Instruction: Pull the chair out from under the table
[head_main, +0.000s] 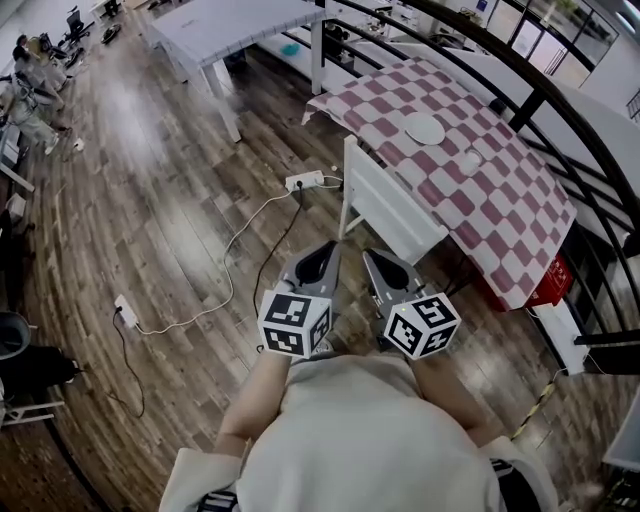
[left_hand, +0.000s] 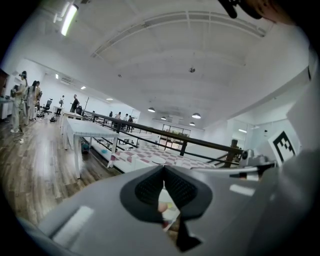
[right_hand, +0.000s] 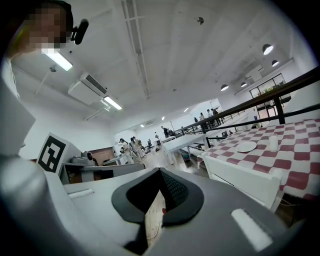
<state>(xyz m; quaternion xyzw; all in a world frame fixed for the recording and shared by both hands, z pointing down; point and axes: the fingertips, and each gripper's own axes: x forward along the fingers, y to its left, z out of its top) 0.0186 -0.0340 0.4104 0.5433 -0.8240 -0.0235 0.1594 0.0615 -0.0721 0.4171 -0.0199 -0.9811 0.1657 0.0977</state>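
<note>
Head view: white wooden chair (head_main: 385, 205) tucked under the red-checked tabletop (head_main: 500, 190), just ahead. Left gripper (head_main: 328, 250) and right gripper (head_main: 375, 258) — jaws together, empty. Best open the 2, clamp the backrest rail evenly, pull straight back.

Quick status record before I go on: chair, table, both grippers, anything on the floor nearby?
chair: white, pushed in at the table's near edge, untouched
table: red-and-white checked cloth, white plate on top
left gripper: shut, empty, short of the chair
right gripper: shut, empty, short of the chair
floor: power strip with cable, left of the chair
</note>
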